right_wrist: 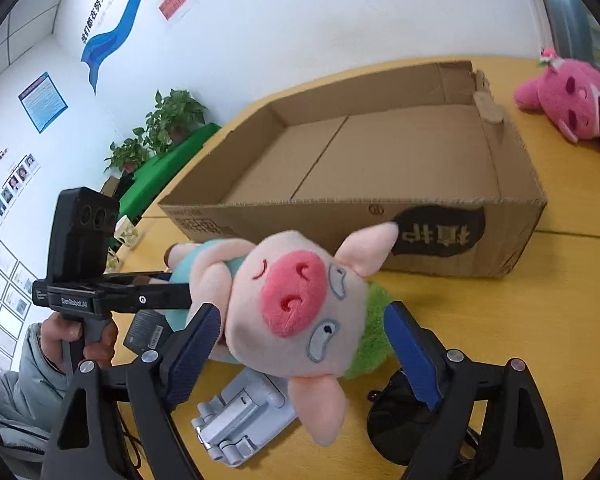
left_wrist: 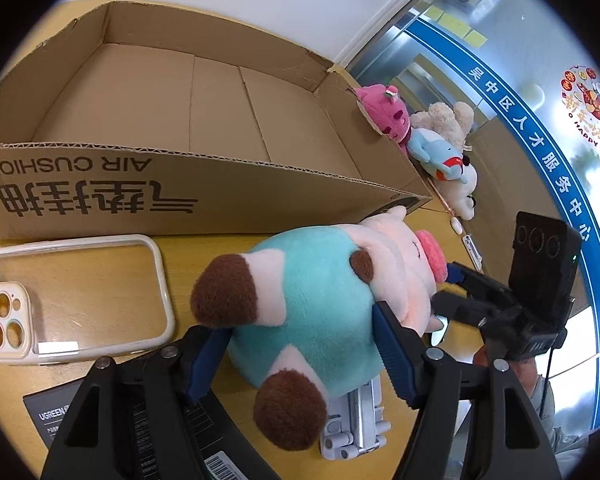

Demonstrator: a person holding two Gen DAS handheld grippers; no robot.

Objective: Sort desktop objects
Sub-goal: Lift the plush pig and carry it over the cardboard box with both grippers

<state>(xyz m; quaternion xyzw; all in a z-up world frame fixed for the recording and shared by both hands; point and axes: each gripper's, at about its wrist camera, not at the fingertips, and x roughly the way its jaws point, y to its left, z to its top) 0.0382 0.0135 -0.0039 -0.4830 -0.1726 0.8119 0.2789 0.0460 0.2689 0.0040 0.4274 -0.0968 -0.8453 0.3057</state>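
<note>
A plush pig [left_wrist: 312, 312] with a teal body, pink head [right_wrist: 296, 300] and green hair lies on the yellow desk in front of an empty cardboard box [left_wrist: 180, 152]. My left gripper [left_wrist: 300, 332] has its blue pads pressed into both sides of the teal body. In the right wrist view the left gripper [right_wrist: 176, 288] comes in from the left onto the body. My right gripper [right_wrist: 302, 312] straddles the pig's head, its left pad at the cheek and its right pad beside the green hair, with no clear squeeze. From the left wrist, the right gripper [left_wrist: 448, 288] sits by the snout.
A clear phone case [left_wrist: 80, 300] and a black UGREEN box [left_wrist: 52, 412] lie left of the pig. A grey folding stand [right_wrist: 244, 412] and dark sunglasses [right_wrist: 396, 424] lie under the grippers. A pink plush [right_wrist: 568, 96] and other soft toys [left_wrist: 440, 152] lie right of the box [right_wrist: 340, 200].
</note>
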